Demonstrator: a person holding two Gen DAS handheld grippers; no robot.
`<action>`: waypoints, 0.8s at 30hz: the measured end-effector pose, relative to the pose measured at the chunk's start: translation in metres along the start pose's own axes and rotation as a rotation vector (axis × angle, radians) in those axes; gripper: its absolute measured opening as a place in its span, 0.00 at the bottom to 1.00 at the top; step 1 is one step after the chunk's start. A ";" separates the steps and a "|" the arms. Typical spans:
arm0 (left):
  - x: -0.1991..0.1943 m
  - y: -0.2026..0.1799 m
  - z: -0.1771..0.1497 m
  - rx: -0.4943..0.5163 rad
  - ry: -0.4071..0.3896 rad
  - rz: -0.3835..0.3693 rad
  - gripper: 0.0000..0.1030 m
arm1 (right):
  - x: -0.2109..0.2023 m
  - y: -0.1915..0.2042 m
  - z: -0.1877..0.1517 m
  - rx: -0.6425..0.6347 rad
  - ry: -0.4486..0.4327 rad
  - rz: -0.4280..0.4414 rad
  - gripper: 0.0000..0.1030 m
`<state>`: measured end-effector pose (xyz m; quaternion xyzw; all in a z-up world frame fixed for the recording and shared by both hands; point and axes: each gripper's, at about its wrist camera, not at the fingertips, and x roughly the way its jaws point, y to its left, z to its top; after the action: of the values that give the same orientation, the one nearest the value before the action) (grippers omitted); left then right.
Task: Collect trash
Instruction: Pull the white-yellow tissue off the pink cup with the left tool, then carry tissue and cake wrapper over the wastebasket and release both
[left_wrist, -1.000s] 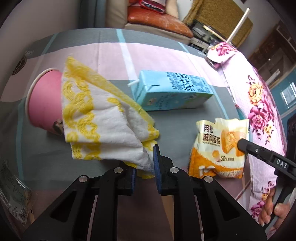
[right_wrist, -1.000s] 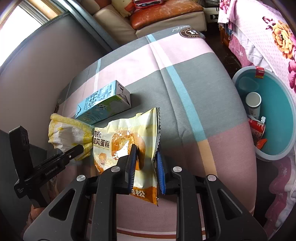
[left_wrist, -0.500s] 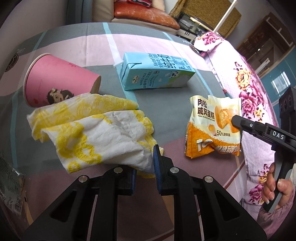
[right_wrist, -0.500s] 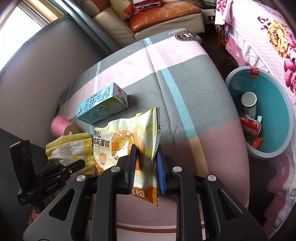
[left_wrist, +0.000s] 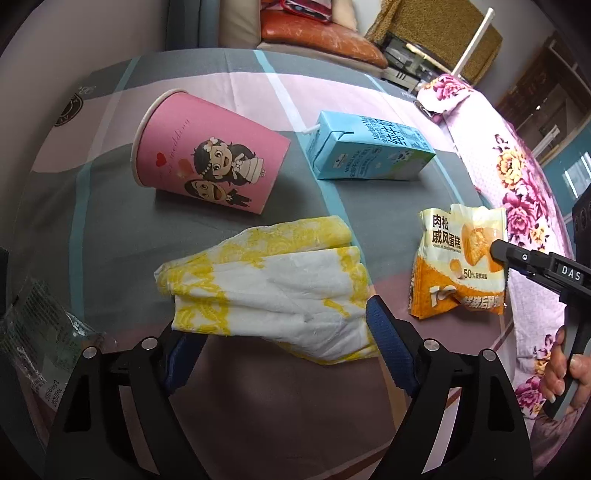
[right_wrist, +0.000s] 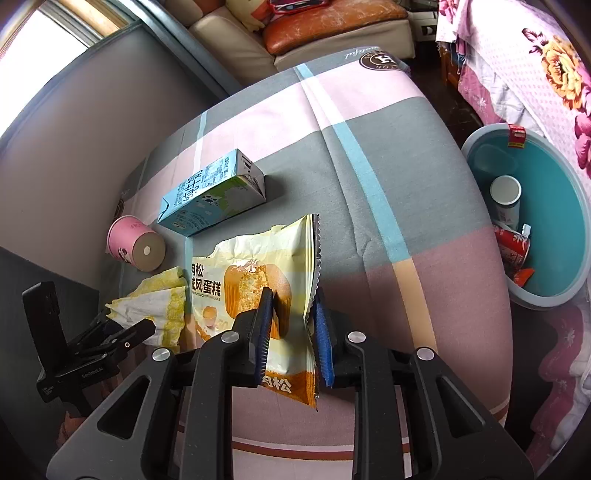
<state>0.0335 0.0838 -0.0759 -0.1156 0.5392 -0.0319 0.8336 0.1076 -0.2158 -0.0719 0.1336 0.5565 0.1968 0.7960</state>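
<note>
Right wrist: basin (right_wrist: 546, 295) holds cup (right_wrist: 505, 192), probably can (right_wrist: 511, 245); right gripper (right_wrist: 293, 332) pinching wrapper (right_wrist: 258, 273); left gripper (left_wrist: 280, 343) spread.

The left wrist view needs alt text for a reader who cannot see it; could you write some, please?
The left gripper is open around a crumpled white-and-yellow napkin on a checked tablecloth. Behind it lie a pink paper cup on its side and a blue milk carton. At right, the right gripper holds a yellow cake wrapper.
</note>
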 end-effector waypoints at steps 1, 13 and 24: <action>0.003 0.002 0.003 -0.005 0.008 0.005 0.84 | 0.000 0.000 0.000 0.004 0.000 0.003 0.22; 0.027 -0.009 0.027 -0.084 -0.056 0.138 0.75 | 0.001 0.004 0.001 -0.006 -0.007 -0.003 0.22; 0.012 -0.048 0.019 0.057 -0.065 0.016 0.20 | -0.017 -0.008 0.007 0.017 -0.088 0.020 0.16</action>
<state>0.0588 0.0377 -0.0683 -0.0882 0.5116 -0.0367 0.8539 0.1100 -0.2306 -0.0591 0.1542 0.5213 0.1940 0.8166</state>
